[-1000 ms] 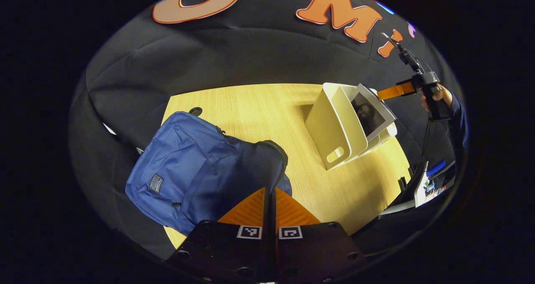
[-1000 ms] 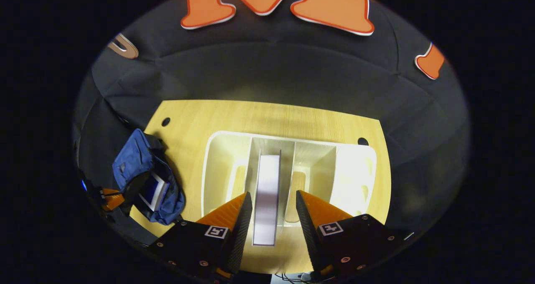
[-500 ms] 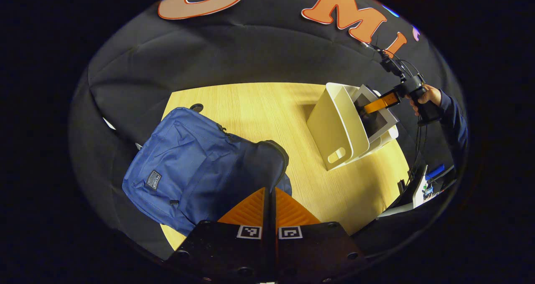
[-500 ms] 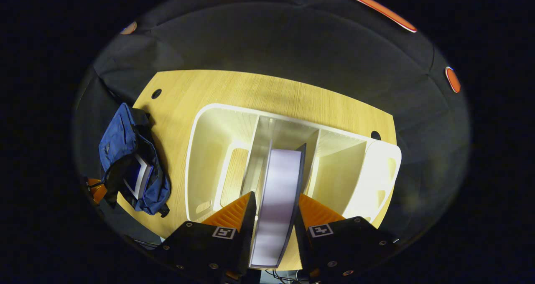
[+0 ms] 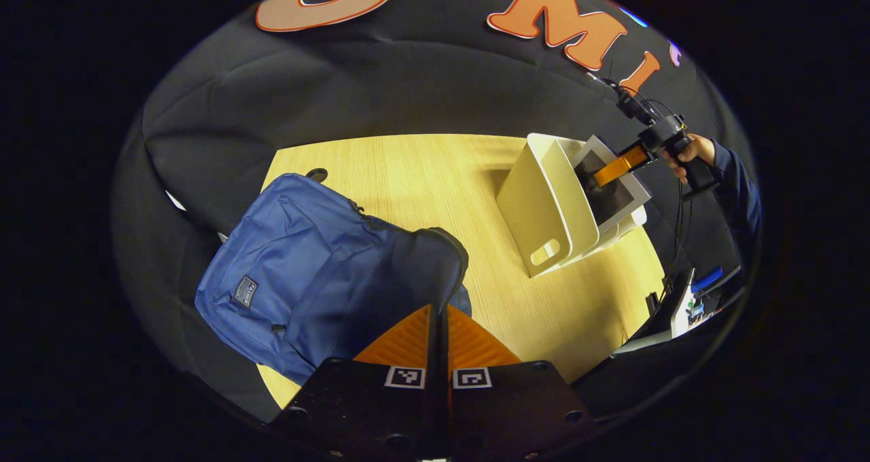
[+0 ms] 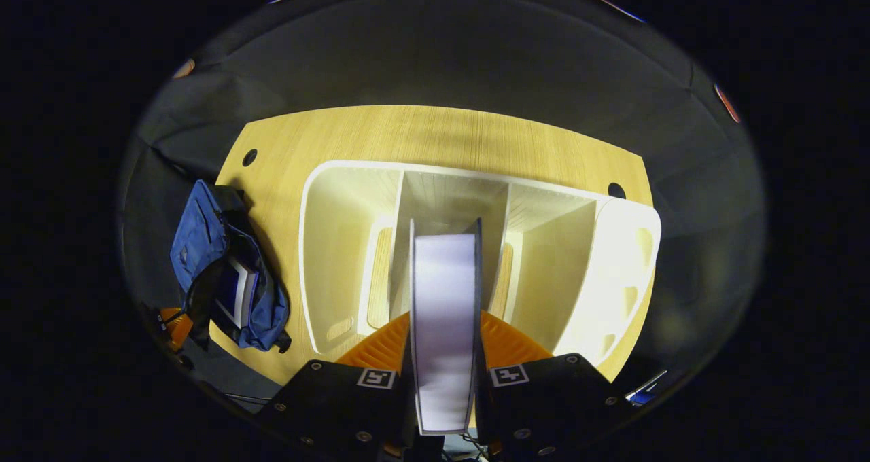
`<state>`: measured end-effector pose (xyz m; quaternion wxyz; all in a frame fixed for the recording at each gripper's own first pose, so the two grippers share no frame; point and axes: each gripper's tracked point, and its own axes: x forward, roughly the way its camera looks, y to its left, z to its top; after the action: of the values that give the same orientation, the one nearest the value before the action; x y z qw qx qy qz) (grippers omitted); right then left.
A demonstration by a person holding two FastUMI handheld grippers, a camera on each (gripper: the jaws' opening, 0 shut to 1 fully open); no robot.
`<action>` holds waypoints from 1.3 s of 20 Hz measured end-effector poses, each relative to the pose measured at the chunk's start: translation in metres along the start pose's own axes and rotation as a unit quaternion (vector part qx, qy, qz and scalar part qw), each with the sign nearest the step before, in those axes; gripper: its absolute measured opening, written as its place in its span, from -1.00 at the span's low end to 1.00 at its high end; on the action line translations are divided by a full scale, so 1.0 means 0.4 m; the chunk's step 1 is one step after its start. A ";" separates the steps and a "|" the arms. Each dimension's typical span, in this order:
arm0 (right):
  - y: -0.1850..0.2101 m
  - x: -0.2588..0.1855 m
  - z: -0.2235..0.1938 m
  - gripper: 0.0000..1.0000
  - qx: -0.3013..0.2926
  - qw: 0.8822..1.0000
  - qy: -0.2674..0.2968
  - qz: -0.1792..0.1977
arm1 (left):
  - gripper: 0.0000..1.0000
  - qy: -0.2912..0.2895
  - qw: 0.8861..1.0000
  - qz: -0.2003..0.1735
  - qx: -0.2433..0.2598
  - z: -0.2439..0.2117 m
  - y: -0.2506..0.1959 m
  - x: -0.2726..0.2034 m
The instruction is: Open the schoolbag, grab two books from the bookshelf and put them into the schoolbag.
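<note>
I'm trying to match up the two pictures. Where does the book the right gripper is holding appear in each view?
Left gripper view: the book stands at the upper right, in the white bookshelf, with the right gripper on it.
Right gripper view: the book runs up the bottom centre, between that gripper's fingers.
Shared landmark: the blue schoolbag.
</note>
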<state>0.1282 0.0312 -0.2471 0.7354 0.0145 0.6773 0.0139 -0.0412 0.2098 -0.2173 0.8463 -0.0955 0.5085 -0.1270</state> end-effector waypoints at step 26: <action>0.124 -0.506 -0.066 -0.31 -0.003 0.982 -0.144 0.121 | -0.99 -0.011 1.000 -0.011 0.007 -0.005 -0.011 0.005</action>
<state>0.0854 0.0726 -0.0456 0.8183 0.0957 0.5575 0.1027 -0.0426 0.2047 -0.2187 0.8512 -0.0961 0.4969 -0.1390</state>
